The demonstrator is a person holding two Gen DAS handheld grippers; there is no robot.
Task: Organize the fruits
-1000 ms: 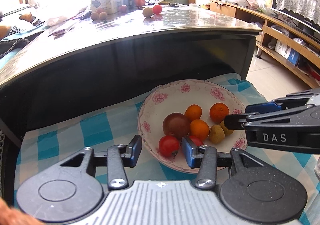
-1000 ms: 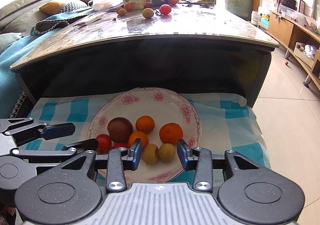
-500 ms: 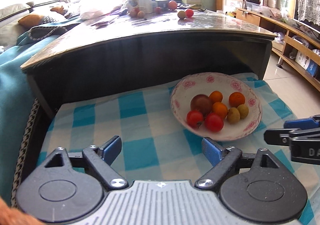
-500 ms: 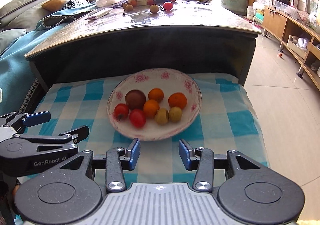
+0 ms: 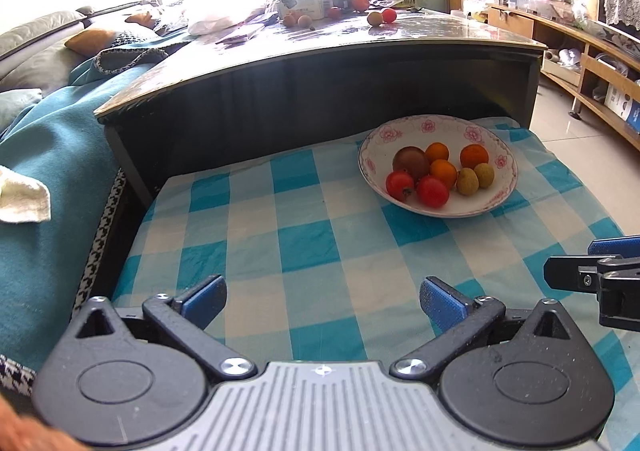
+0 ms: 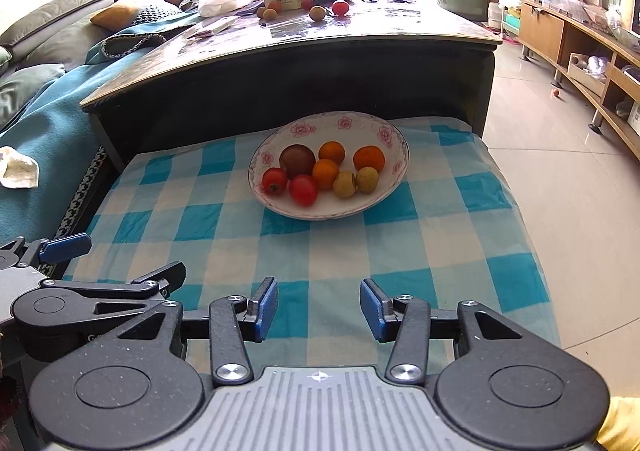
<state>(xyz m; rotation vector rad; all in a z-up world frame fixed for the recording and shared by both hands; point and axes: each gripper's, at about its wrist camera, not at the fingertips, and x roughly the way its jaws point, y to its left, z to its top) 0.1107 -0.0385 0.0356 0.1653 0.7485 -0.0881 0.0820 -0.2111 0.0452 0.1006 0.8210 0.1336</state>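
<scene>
- Eight fruits sit in the floral plate (image 6: 394,139) at twelve o'clock on the checked cloth (image 6: 320,243).
- Left gripper (image 5: 322,301) spread wide, empty.
- Right gripper (image 6: 319,309) parted, empty.

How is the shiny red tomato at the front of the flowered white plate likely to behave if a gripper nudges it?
The shiny red tomato looks round and smooth, so it would probably roll. The flowered white plate has a raised rim, which would likely stop it. Its glossy skin may slip between hard fingers.
</scene>
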